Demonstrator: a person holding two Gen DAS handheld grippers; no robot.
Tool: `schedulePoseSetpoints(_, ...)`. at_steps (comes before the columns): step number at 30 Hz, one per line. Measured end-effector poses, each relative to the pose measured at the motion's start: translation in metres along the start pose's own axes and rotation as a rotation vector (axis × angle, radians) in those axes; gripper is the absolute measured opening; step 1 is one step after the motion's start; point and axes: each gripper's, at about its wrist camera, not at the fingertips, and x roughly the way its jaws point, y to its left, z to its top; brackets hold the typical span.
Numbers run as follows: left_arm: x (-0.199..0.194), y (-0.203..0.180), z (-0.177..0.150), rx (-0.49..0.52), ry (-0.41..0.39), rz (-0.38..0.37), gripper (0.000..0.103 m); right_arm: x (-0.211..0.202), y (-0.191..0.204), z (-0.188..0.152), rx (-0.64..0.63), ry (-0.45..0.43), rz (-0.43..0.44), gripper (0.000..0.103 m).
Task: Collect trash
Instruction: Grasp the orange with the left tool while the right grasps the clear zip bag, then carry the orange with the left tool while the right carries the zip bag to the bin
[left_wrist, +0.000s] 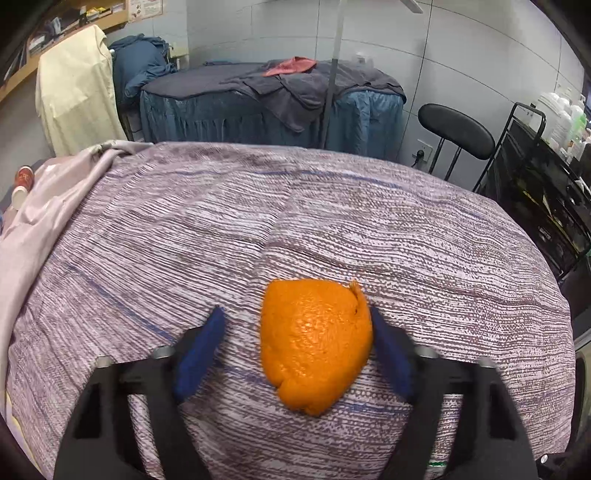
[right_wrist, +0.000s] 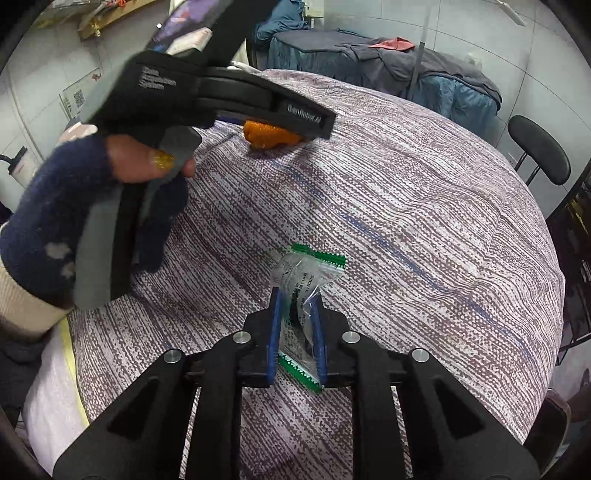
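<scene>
A piece of orange peel (left_wrist: 316, 345) lies on the purple striped bedspread (left_wrist: 258, 221). My left gripper (left_wrist: 297, 317) is open around it: the right finger touches the peel's edge, the left finger (left_wrist: 201, 347) stands apart. In the right wrist view the peel (right_wrist: 269, 137) shows under the left gripper's body (right_wrist: 221, 99), held by a hand in a blue glove. My right gripper (right_wrist: 295, 299) is shut on a clear plastic wrapper with green edges (right_wrist: 304, 280), just above the bedspread (right_wrist: 424, 206).
A second bed with blue and grey covers (left_wrist: 273, 103) stands behind. A black chair (left_wrist: 456, 136) and a black cart with bottles (left_wrist: 546, 155) are at the right. A cream cloth (left_wrist: 77, 99) hangs at the left. Red cups (left_wrist: 22, 184) sit at the far left.
</scene>
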Motion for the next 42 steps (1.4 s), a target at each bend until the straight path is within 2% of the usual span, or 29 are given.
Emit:
schedulePoseSetpoints(1,0.0,-0.001,-0.002,0.002,-0.003,-0.008,0.051,-0.001,0.0,0.0,0.004,-0.004,0.002,0.014)
schedulePoseSetpoints(3,-0.006,-0.002,-0.005,0.01,-0.029,0.005,0.047,-0.002,-0.002,0.0,0.008,-0.011,0.007,0.013)
schedulePoseSetpoints(6,-0.016,0.002,-0.012,-0.005,-0.042,-0.013,0.044,-0.005,-0.002,0.001,0.019,-0.031,0.011,0.011)
schedulePoseSetpoints(15,-0.083,-0.003,-0.045,-0.003,-0.145,-0.034,0.043,-0.036,-0.013,-0.015,0.079,-0.105,0.045,0.009)
schedulePoseSetpoints(22,-0.133,-0.017,-0.075,-0.02,-0.194,-0.083,0.043,-0.087,-0.022,-0.044,0.146,-0.241,0.066,0.009)
schedulePoseSetpoints(27,-0.163,-0.036,-0.097,-0.011,-0.227,-0.109,0.043,-0.116,-0.033,-0.065,0.187,-0.301,0.08,0.009)
schedulePoseSetpoints(33,-0.185,-0.058,-0.121,0.011,-0.243,-0.148,0.043,-0.141,-0.054,-0.089,0.238,-0.346,0.08,0.009)
schedulePoseSetpoints(38,-0.197,-0.075,-0.138,0.018,-0.248,-0.196,0.043,-0.164,-0.067,-0.118,0.295,-0.377,0.049,0.009)
schedulePoseSetpoints(42,-0.204,-0.092,-0.149,0.041,-0.261,-0.202,0.043,-0.177,-0.08,-0.139,0.334,-0.387,0.026,0.009)
